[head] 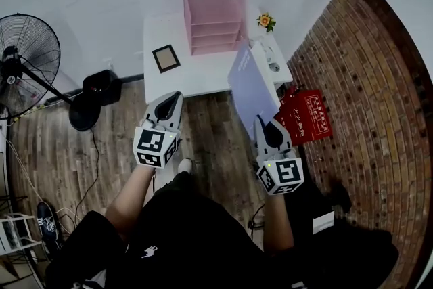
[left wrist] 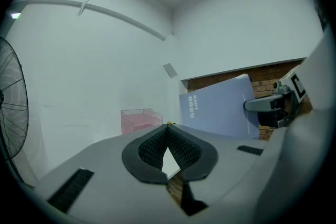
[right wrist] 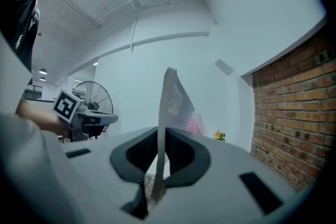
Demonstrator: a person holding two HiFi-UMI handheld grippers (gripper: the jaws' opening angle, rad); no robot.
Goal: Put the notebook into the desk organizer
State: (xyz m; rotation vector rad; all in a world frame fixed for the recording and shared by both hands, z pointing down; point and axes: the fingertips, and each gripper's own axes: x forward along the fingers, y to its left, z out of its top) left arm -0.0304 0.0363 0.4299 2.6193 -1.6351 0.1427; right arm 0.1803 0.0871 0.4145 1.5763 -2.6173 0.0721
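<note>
The left gripper [head: 173, 99] carries nothing, its jaws pressed together, and it points toward the white surface [head: 203, 74] ahead. At the back of that surface stands the pink desk organizer [head: 214, 13], its shelves open toward the person. The lavender notebook [head: 250, 84] is in the air near the surface's right end. It stands on edge, and the narrow jaws of the right gripper [head: 268, 125] clamp its lower edge. To do this step well, I judge the notebook should be laid flat, lined up with a shelf mouth and slid in squarely. The free gripper could steady the organizer. Both forearms reach forward side by side, the grippers roughly level.
</note>
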